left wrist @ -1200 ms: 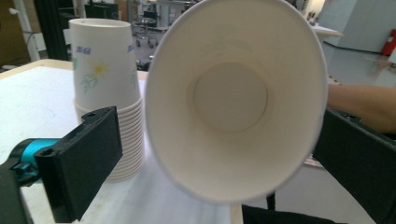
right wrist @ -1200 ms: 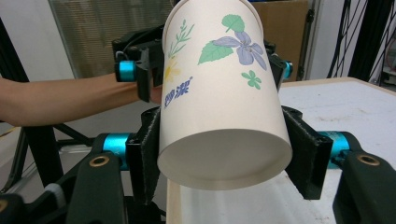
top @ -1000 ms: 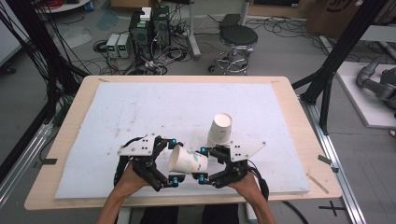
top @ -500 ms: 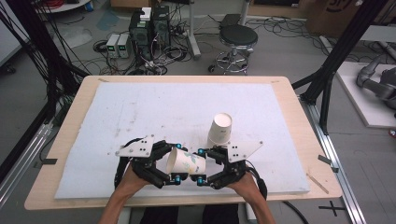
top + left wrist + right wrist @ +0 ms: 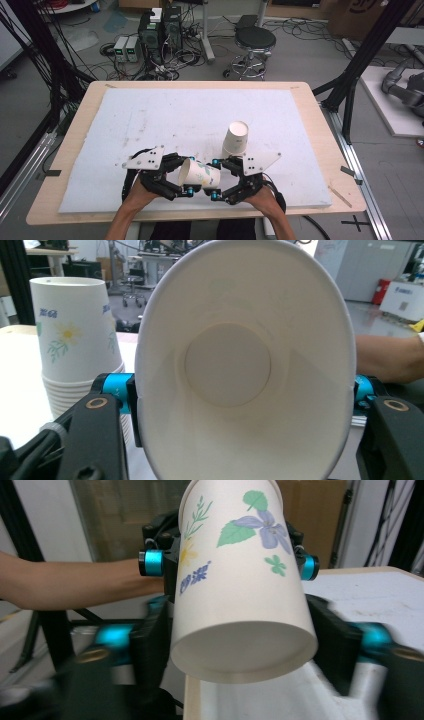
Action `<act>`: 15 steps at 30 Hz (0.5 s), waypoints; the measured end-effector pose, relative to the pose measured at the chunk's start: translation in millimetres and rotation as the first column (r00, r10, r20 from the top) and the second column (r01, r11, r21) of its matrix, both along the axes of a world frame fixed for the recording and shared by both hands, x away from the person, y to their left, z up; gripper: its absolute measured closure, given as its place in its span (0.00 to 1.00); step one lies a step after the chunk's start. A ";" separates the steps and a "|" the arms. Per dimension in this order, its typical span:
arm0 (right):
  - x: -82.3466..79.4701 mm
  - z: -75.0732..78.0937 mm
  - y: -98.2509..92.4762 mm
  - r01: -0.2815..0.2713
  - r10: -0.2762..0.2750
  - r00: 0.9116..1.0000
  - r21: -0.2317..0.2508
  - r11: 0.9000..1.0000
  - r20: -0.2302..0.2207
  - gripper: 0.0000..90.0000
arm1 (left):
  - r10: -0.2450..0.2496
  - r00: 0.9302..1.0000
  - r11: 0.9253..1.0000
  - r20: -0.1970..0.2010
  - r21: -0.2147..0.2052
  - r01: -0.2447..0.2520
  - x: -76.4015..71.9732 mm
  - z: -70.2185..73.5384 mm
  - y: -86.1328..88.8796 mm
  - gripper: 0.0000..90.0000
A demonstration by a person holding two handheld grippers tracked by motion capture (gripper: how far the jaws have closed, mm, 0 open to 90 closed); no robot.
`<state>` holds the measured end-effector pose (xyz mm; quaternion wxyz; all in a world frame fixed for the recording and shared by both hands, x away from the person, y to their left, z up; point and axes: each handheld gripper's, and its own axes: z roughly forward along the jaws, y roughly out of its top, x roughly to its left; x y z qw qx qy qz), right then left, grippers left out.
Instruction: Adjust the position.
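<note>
- left gripper (image 5: 176, 179) — jaws have just been closing, now pinching the paper cup (image 5: 199, 174) at its rim end; in the left gripper view the pads sit on both sides of the wide mouth (image 5: 245, 365).
- right gripper (image 5: 216, 178) — jaws have just been opening; in the right gripper view they stand spread on either side of the cup's base end (image 5: 240, 580), blurred, and I can't tell whether they touch the wall.
- paper cup lies on its side in the air between the two grippers, long axis running straight from one gripper to the other — mouth toward the left gripper, closed bottom toward the right gripper.
- printed flowers and leaves on the cup wall face the right gripper's camera.
- stack of cups (image 5: 235, 139) stands upside down, just behind the right gripper and near the held cup, not touching it.
- white mat (image 5: 200, 115) lies under both grippers and the stack; it rests on the wooden table (image 5: 310, 110).
</note>
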<state>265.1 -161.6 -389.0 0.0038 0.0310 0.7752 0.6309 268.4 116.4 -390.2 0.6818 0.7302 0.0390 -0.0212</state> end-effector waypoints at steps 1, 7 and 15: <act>-1.5 -0.1 1.0 0.021 -0.021 1.000 -0.007 1.000 -0.004 0.14 | 0.002 1.000 1.000 -0.001 0.002 -0.002 0.0 0.0 0.4 0.40; -7.8 0.2 -3.3 0.016 -0.017 1.000 -0.016 1.000 -0.006 0.14 | 0.024 1.000 0.998 0.008 0.050 -0.025 -0.7 3.3 3.8 0.40; -14.8 -5.1 -34.4 0.153 -0.153 0.988 -0.063 0.986 0.008 0.14 | 0.110 0.994 0.969 0.013 0.223 -0.110 8.6 15.5 13.8 0.39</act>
